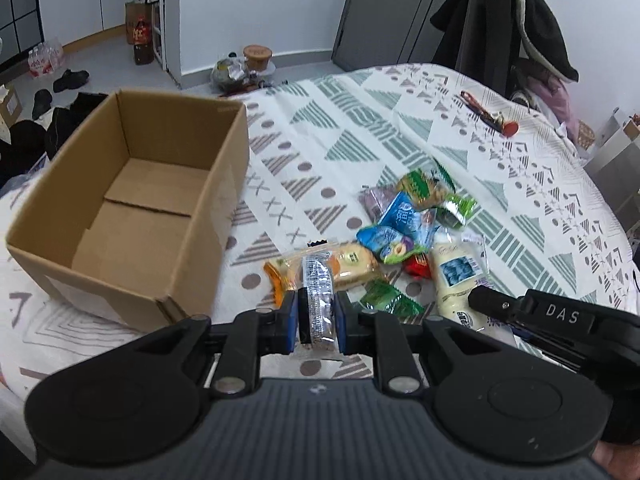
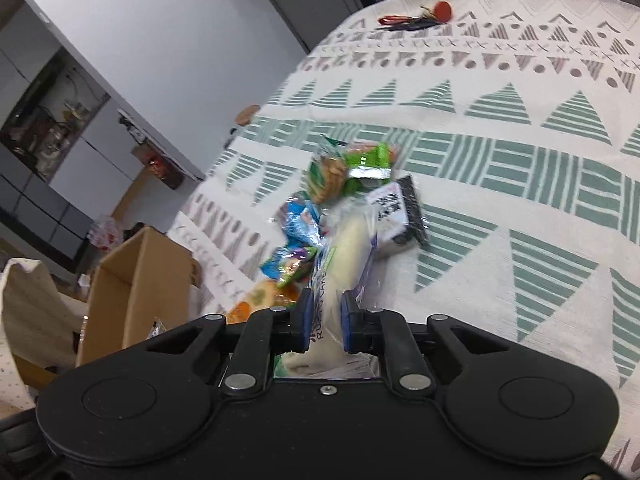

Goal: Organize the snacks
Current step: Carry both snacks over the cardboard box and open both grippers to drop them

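An open cardboard box (image 1: 132,200) stands on the patterned bedspread at the left, with nothing inside it. To its right lies a pile of snack packets (image 1: 412,224). My left gripper (image 1: 318,316) is shut on a clear-wrapped dark cookie packet (image 1: 318,296), held just in front of a yellow cake packet (image 1: 352,264). My right gripper (image 2: 326,324) is shut on a long white cake packet (image 2: 348,256), whose far end reaches the pile (image 2: 320,200). The same white packet (image 1: 460,276) and the right gripper (image 1: 480,300) show at the right of the left wrist view. The box (image 2: 136,288) sits at the left.
A bunch of keys with a red tag (image 1: 492,118) lies far back on the bed (image 1: 360,120). Dark clothes hang at the back right (image 1: 508,24). Shoes, bottles and bags (image 1: 140,36) clutter the floor beyond the box.
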Available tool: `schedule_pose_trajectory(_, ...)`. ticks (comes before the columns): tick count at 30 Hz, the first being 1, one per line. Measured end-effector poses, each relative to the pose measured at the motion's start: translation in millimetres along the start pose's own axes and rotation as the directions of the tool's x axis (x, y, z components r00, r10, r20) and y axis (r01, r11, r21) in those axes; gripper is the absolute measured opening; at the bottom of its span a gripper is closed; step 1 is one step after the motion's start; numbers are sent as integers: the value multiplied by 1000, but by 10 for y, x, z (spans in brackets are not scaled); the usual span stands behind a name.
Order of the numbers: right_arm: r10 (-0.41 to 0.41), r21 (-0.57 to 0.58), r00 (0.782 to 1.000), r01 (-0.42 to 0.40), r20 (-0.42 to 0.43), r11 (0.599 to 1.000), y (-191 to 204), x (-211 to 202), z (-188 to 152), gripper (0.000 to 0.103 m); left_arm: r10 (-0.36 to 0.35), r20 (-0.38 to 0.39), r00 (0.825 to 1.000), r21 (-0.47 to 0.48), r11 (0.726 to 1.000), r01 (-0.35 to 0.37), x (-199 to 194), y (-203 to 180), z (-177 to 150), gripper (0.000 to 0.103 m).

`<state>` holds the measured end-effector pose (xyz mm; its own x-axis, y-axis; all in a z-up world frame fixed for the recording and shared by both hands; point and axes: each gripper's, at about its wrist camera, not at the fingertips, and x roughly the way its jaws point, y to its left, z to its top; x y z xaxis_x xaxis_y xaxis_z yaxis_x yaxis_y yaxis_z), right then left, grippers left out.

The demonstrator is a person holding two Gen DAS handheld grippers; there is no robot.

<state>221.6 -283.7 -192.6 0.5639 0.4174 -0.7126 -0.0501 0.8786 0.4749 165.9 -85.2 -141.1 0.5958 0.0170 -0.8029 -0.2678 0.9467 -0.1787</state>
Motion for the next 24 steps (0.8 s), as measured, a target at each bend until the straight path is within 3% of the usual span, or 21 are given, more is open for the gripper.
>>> schedule_pose_trajectory(24,190,-37,977,-188,98,982,552,-117,1,12,-26,106,994,-67,997,33,-427,614,437,18)
